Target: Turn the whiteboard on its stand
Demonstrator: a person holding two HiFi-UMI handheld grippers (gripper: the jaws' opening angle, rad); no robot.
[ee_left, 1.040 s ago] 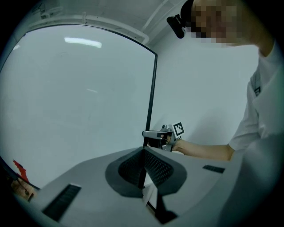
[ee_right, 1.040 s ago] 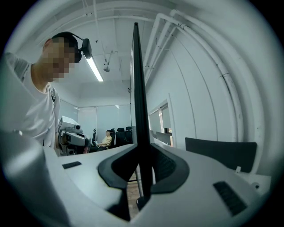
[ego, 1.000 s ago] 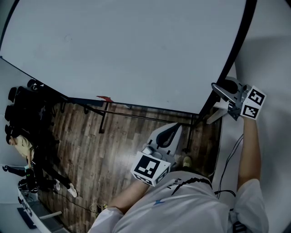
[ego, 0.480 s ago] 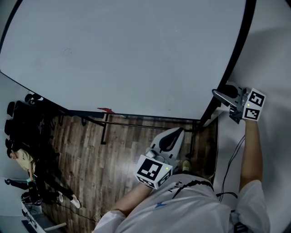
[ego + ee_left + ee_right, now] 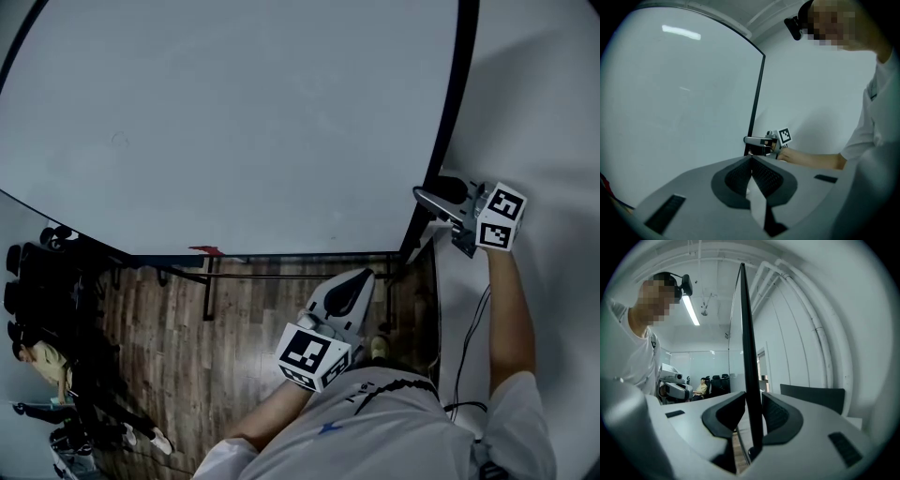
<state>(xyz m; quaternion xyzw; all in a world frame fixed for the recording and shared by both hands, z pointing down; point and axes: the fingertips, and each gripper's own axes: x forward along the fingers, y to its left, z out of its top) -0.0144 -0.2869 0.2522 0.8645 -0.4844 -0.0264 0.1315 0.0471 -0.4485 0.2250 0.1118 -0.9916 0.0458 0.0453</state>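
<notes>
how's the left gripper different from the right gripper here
The left gripper has its jaws together with nothing between them; the right gripper has its jaws opening, with the black edge of the whiteboard between them. The left gripper is held low by the person's torso, off the board; the right gripper reaches out to the board's side. Both carry a marker cube.

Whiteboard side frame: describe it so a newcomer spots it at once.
The big whiteboard fills the top of the head view. Along its right border runs the side frame, a thin black strip between the board surface and the pale wall. It alone passes between the right tongs, whose jaws are opening around it.
</notes>
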